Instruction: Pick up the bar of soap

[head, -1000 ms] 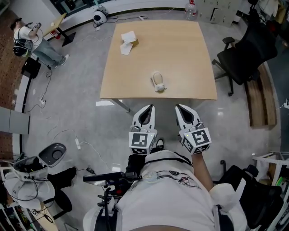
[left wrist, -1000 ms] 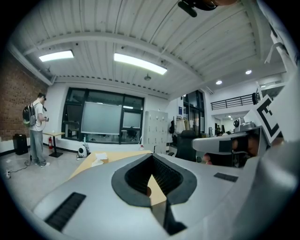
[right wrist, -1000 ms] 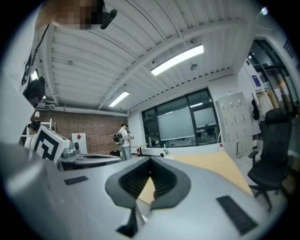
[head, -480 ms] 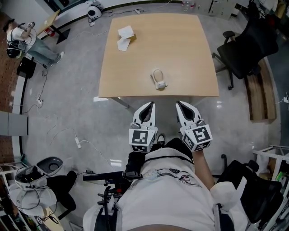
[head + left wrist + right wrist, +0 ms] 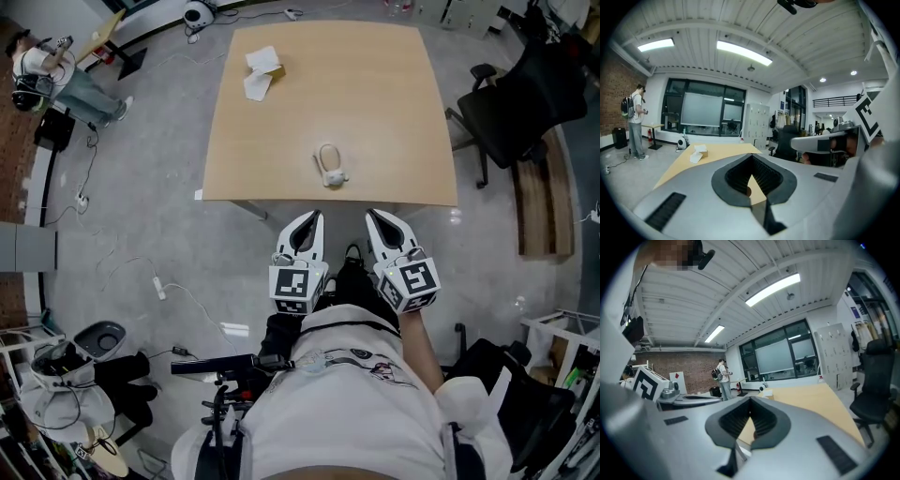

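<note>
My left gripper (image 5: 313,217) and right gripper (image 5: 374,216) are both shut tight with nothing in them. They sit side by side, pointing at the table (image 5: 375,103) and just short of its near edge. The soap (image 5: 328,166) lies on the table close to that edge, about midway along it. It is ahead of the gap between my grippers and apart from both.

Compared with a second ago, I stand nearer the table. Its near edge is now closer to my gripper tips, and the far edge has slid toward the top of the head view. The soap and the paper (image 5: 260,72) at the far left corner lie where they lay. My jaws are as shut as before.
</note>
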### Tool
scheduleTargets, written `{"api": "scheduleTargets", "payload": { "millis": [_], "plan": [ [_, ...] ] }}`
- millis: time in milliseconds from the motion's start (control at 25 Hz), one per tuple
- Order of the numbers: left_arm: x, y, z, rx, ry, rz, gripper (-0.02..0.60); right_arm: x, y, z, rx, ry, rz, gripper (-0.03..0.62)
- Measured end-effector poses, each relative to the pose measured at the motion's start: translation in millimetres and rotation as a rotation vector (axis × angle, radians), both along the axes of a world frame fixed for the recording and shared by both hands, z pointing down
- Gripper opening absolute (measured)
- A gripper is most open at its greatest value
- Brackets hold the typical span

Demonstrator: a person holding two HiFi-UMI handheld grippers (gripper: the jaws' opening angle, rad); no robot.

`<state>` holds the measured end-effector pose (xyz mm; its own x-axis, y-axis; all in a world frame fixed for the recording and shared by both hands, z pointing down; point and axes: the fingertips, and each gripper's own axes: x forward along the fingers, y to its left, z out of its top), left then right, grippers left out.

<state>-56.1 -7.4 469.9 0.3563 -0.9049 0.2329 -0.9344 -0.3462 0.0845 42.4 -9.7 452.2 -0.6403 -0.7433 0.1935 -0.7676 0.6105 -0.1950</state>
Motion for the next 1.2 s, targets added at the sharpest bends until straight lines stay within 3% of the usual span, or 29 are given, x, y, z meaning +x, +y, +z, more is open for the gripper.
{"api": "scheduleTargets", "payload": {
  "millis": [640,880,1200],
  "plan": [
    [-2.0,-131.4,-15.4,0.036,-0.031,-0.132,0.002,2.6,-129.8,-3.9,0.006,-0.031,-0.123,0.005],
    [2.7,-152.7,-3.9,-0.01,-0.021,-0.178,0.002,9.1,-154.3,6.2,-0.031,-0.022,-0.161,0.005],
    [-10.4,-163.4,31.3,-0.1,-0.032,-0.215,0.002,-13.9,-171.7,36.3,-0.101,-0.007,-0.204,0.005]
  ]
}}
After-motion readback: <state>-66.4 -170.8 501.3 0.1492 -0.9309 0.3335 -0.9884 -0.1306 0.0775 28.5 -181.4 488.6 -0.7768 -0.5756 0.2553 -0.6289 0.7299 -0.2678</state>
